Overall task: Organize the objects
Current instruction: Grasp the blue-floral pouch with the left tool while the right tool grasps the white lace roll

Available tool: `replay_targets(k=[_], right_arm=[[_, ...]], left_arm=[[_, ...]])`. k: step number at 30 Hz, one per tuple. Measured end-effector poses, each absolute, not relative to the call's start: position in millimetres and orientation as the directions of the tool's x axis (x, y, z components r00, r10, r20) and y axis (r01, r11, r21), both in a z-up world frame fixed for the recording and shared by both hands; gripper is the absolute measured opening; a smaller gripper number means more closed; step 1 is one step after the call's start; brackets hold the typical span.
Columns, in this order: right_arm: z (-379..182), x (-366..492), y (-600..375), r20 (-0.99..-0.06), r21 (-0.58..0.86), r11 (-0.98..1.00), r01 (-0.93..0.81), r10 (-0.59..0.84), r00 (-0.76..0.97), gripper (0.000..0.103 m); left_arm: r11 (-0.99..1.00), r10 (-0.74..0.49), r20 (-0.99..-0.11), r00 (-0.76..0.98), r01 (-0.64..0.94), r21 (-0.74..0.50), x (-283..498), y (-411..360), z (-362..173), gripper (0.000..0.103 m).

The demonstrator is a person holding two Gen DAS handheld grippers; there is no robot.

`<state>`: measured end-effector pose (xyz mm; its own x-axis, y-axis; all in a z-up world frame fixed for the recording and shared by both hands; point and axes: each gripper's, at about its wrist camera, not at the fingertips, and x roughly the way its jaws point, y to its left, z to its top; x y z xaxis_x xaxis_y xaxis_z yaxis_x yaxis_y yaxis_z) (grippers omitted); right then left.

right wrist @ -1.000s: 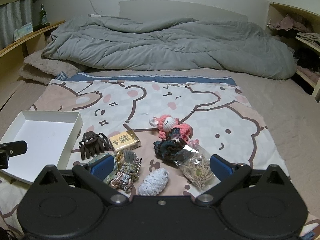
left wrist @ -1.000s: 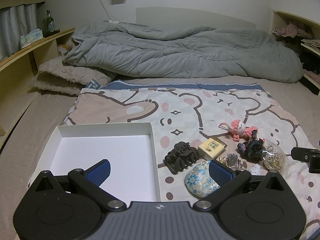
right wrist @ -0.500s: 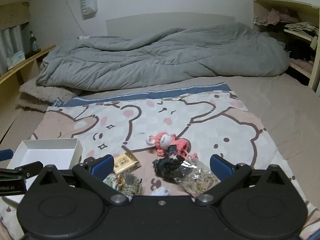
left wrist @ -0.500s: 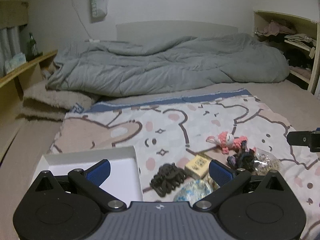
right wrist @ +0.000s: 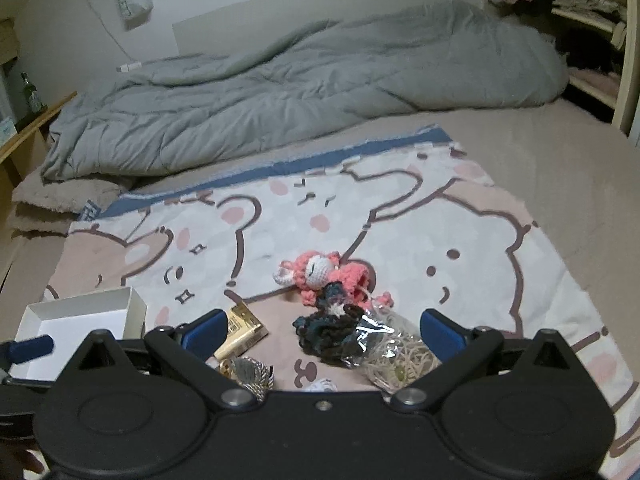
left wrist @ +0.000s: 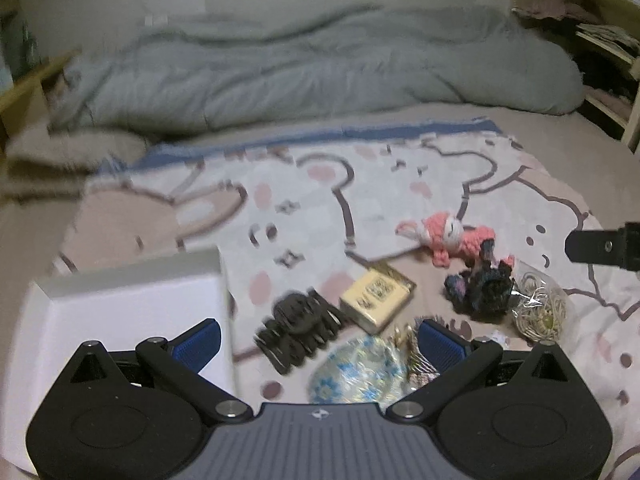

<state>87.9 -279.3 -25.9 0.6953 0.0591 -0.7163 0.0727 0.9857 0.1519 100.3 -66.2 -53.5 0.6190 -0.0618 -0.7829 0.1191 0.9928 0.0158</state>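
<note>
**Both grippers spread wide above a clutter of small items on the bed**

The left gripper (left wrist: pixel 318 338) hangs over the near edge of a cartoon-bear cloth (left wrist: pixel 360 200), its jaws wide apart and holding nothing. Its view is blurred. Between its blue fingertips lie a dark hair claw (left wrist: pixel 298 330), a yellow box (left wrist: pixel 376 300) touching the claw's far side, and a blue floral pouch (left wrist: pixel 356 372) just in front of the gripper body. A white tray (left wrist: pixel 120 304) sits at the left on the cloth, its inside bare; the left fingertip shows over its near right corner.

The right gripper (right wrist: pixel 324 330) also has its jaws fully spread and grips nothing. Between them lie a dark scrunchie (right wrist: pixel 324 330) and, touching it on the right, a clear bag of rubber bands (right wrist: pixel 396 354). A pink crochet doll (right wrist: pixel 324 276) lies just beyond the scrunchie. The yellow box (right wrist: pixel 242 330) shows beside the left fingertip, and the tray (right wrist: pixel 80 320) stands further left, well apart from the doll.

A grey duvet (right wrist: pixel 300 104) is heaped across the far side of the bed.
</note>
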Motion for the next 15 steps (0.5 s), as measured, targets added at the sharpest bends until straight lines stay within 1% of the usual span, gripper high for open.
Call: replay_targets(k=[4,7,10,14,15], right_arm=[[-48,99,-284,-0.741,0.220,0.968,0.119,0.087,0.666,0.103],[-68,107,-287,-0.774,0.253,0.954,0.161,0.100,0.626,0.103],[-86,116,-292,-0.815,0.294,0.935,0.200,0.136,0.563,0.103],[-110,123,-295,-0.850,0.294,0.925,0.240,0.138,0.508,0.102],[-115,124,-296,-0.855,0.298,0.922,0.246,0.142,0.499,0.101]], left_arm=[[0.994,-0.106,-0.845,0.524,0.036,-0.103,115,-55,-80,0.103],[0.986,-0.138,-0.873,0.469,-0.017,-0.165,123,-52,-96,0.103],[0.984,-0.130,-0.889,0.439,-0.049,-0.169,128,-57,-108,0.103],[0.987,-0.116,-0.905,0.409,-0.052,-0.151,133,-66,-123,0.103],[0.988,-0.111,-0.909,0.402,-0.055,-0.145,135,-67,-126,0.103]])
